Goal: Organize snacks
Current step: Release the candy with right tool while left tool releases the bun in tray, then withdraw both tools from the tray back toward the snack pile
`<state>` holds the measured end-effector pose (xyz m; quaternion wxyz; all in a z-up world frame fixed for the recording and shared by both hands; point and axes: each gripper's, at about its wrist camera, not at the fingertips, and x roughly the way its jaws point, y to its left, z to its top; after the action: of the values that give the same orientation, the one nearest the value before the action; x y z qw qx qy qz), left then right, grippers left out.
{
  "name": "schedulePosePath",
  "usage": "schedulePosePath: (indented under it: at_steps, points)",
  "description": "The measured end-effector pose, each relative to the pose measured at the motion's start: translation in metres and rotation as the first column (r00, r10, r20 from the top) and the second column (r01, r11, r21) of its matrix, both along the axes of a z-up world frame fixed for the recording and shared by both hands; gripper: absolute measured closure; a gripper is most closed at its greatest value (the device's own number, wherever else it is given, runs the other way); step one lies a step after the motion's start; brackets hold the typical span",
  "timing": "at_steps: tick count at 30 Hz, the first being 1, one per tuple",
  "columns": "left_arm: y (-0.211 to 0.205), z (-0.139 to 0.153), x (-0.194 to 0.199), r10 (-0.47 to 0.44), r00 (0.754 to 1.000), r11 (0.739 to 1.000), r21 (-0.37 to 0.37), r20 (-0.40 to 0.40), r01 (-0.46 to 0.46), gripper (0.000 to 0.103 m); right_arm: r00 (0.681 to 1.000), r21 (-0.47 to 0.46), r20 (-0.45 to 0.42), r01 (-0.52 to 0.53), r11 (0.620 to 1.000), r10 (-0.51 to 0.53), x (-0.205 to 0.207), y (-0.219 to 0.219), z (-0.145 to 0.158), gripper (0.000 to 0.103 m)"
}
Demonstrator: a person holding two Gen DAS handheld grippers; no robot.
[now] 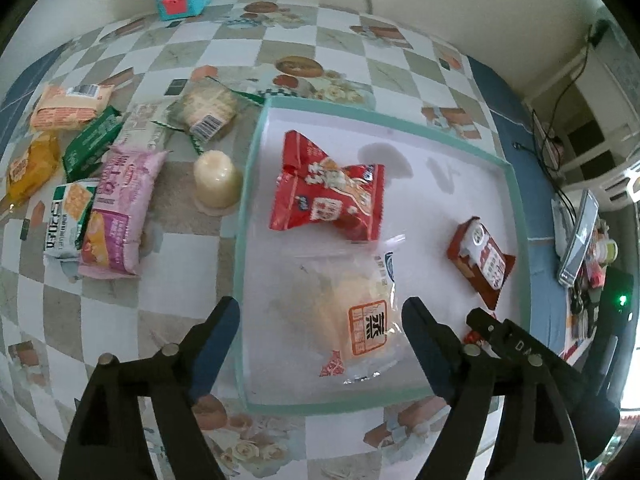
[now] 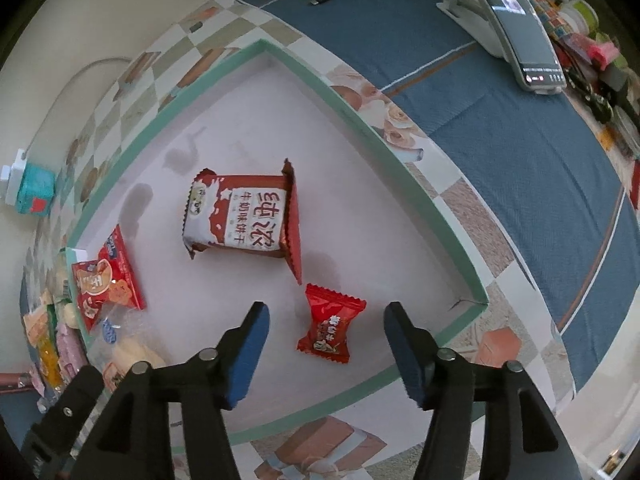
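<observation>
4 packets lie inside the shallow white tray with the mint-green rim (image 1: 256,152): a crumpled red snack bag (image 1: 326,194), a clear wrapped cake with an orange label (image 1: 352,316), a dark-red-and-white biscuit packet (image 2: 240,216) and a small red candy wrapper (image 2: 330,322).

The left gripper (image 1: 320,344) stands released, the clear cake lying free between and just ahead of its jaws. The right gripper (image 2: 326,354) is likewise released, with the candy between its jaws and untouched.

By my judgement under half is done: about 7 packets and a pale jelly cup (image 1: 216,182) wait left of the left jaws, outside the tray. Their overlap hides an exact count, and most labels are unreadable.
</observation>
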<state>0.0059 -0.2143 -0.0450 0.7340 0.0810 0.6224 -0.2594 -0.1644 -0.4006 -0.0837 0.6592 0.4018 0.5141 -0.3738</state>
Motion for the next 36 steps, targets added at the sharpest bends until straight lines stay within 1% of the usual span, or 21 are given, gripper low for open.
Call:
schedulePosePath:
  at_steps: [2,4,5,7,8,9,10,11,15,16,19,23,24,25,28,30,33,34,36]
  points:
    - [0.003,0.004,0.003,0.013,1.000,1.000,-0.007,0.016,-0.013,0.015,1.000,-0.015,-0.008,-0.008,1.000,0.008,0.004,0.003,0.001,0.031]
    - [0.007,0.011,0.006,0.031,0.998,1.000,-0.003,0.062,-0.031,0.008,1.000,-0.032,-0.015,-0.021,0.999,0.021,0.009,0.006,0.003,0.024]
    - [0.009,0.014,0.008,0.037,0.996,0.999,0.000,0.079,-0.037,0.007,0.999,-0.042,-0.020,-0.027,0.999,0.026,0.010,0.008,0.004,0.023]
    - [0.015,0.020,0.013,0.059,0.991,0.998,0.010,0.123,-0.060,0.007,0.999,-0.061,-0.023,-0.039,0.997,0.038,0.013,0.011,0.006,0.011]
    - [0.018,0.021,0.016,0.068,0.989,0.997,0.016,0.133,-0.071,0.006,0.999,-0.071,-0.023,-0.047,0.996,0.045,0.015,0.013,0.008,0.007]
    - [0.022,0.023,0.019,0.082,0.985,0.996,0.028,0.149,-0.087,0.006,0.998,-0.081,-0.022,-0.056,0.995,0.054,0.017,0.015,0.009,0.002]
    - [0.027,0.025,0.024,0.101,0.980,0.993,0.044,0.173,-0.110,0.006,0.997,-0.095,-0.023,-0.069,0.993,0.067,0.021,0.018,0.011,0.000]
    - [0.030,0.027,0.027,0.110,0.977,0.991,0.052,0.183,-0.122,0.006,0.997,-0.106,-0.026,-0.079,0.991,0.077,0.023,0.019,0.013,0.000]
    - [0.052,0.031,0.045,0.156,0.956,0.973,0.126,0.248,-0.191,0.006,0.993,-0.146,-0.043,-0.116,0.983,0.111,0.032,0.027,0.018,0.000]
    - [0.059,0.032,0.051,0.167,0.946,0.962,0.162,0.277,-0.217,0.006,0.992,-0.152,-0.047,-0.122,0.981,0.116,0.033,0.028,0.018,0.000]
    - [0.082,0.032,0.066,0.195,0.923,0.932,0.230,0.333,-0.280,0.006,0.989,-0.174,-0.061,-0.140,0.975,0.131,0.042,0.037,0.020,0.000]
    - [0.116,0.031,0.086,0.245,0.895,0.892,0.274,0.374,-0.359,0.006,0.987,-0.214,-0.068,-0.158,0.964,0.147,0.047,0.042,0.025,0.000]
    - [0.126,0.032,0.092,0.255,0.883,0.876,0.292,0.394,-0.383,0.006,0.987,-0.224,-0.069,-0.160,0.961,0.148,0.050,0.045,0.027,0.000]
    - [0.134,0.032,0.096,0.260,0.876,0.866,0.303,0.407,-0.397,0.006,0.987,-0.236,-0.069,-0.160,0.958,0.148,0.053,0.047,0.029,0.000]
    - [0.154,0.031,0.107,0.278,0.866,0.846,0.322,0.415,-0.426,0.006,0.987,-0.256,-0.059,-0.160,0.953,0.149,0.062,0.051,0.028,0.000]
    - [0.163,0.029,0.113,0.289,0.864,0.837,0.329,0.412,-0.437,0.006,0.986,-0.270,-0.057,-0.163,0.949,0.154,0.060,0.059,0.036,0.000]
    - [0.177,0.025,0.120,0.286,0.863,0.822,0.357,0.416,-0.444,0.006,0.983,-0.299,-0.057,-0.186,0.936,0.177,0.071,0.073,0.040,0.000]
    - [0.182,0.024,0.122,0.283,0.863,0.815,0.369,0.419,-0.446,0.006,0.981,-0.306,-0.055,-0.193,0.932,0.186,0.071,0.070,0.036,0.000]
    - [0.192,0.022,0.127,0.284,0.861,0.804,0.384,0.421,-0.454,0.006,0.978,-0.319,-0.050,-0.210,0.924,0.204,0.072,0.078,0.042,0.000]
